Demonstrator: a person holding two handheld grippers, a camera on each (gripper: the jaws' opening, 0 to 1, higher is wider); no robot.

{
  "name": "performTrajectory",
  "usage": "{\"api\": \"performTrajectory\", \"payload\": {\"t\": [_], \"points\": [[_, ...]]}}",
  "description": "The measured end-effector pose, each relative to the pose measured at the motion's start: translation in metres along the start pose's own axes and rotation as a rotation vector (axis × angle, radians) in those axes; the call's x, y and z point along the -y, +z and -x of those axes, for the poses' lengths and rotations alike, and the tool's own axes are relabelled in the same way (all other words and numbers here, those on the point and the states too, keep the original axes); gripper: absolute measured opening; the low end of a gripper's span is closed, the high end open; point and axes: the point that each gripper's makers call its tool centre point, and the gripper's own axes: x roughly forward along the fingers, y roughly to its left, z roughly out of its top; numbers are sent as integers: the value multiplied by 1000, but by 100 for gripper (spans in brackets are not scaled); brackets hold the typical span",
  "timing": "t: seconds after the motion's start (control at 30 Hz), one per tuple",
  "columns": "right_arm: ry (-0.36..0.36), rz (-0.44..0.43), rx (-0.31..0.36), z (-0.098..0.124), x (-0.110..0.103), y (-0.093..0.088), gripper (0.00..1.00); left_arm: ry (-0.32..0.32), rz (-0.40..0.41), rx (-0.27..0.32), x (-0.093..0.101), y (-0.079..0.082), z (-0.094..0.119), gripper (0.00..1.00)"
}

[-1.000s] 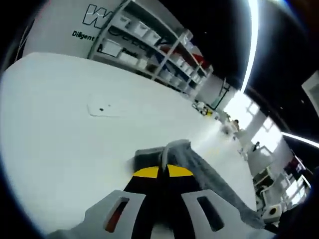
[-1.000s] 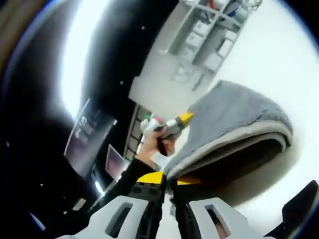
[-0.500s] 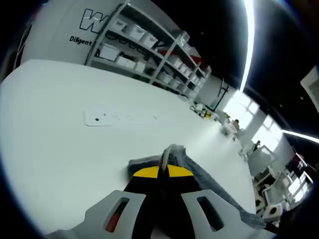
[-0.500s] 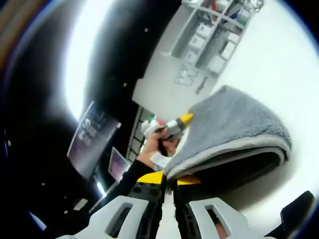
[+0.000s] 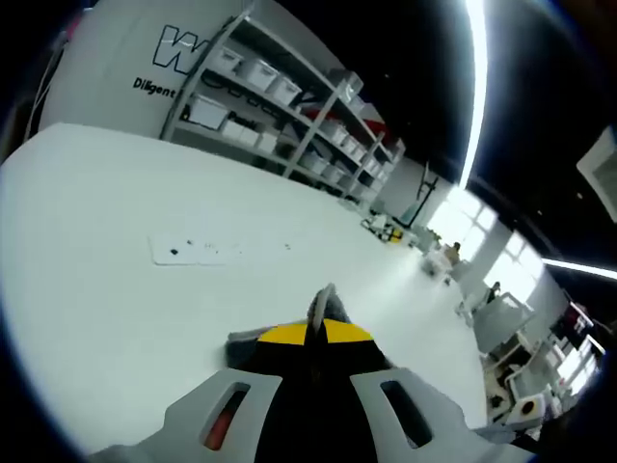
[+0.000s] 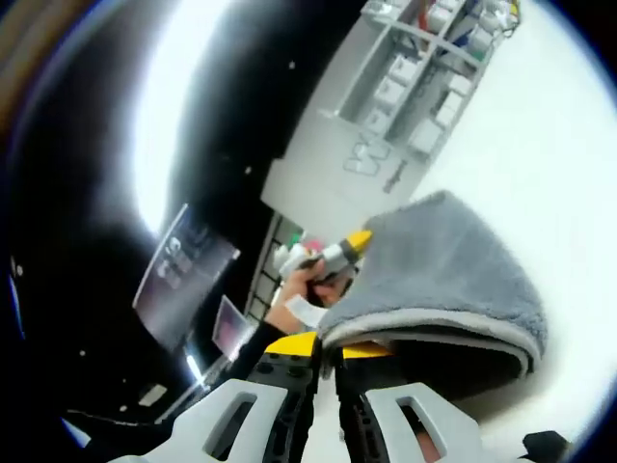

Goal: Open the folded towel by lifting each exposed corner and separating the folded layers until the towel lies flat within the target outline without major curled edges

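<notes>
Plainly the towel [image 6: 443, 260] is soft and light: it droops in a limp arch above the desk [image 5: 116, 241], slung between both tongs, left [image 5: 314, 326] and right [image 6: 326, 349], each clamped on a hemmed corner. Corners are the best hold, since mid-cloth would bunch.

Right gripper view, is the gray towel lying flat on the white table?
No. The gray towel is lifted at one edge by the right gripper, arching up with a dark hollow beneath it above the white table.

grey towel [image 6: 439, 265] pinched at its edge by right gripper [image 6: 328, 349], left gripper [image 6: 339, 253] at far corner
</notes>
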Motion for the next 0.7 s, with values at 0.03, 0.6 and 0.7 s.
{"api": "performTrajectory", "payload": {"t": [0.03, 0.6, 0.7], "points": [[2, -2, 6, 1, 0, 3, 1, 0, 0, 3, 2, 1, 0, 2], [-1, -9, 100, 22, 3, 39, 1, -10, 45, 88, 29, 29, -22, 2], [3, -34, 110, 25, 7, 42, 1, -7, 39, 91, 28, 38, -27, 2]]}}
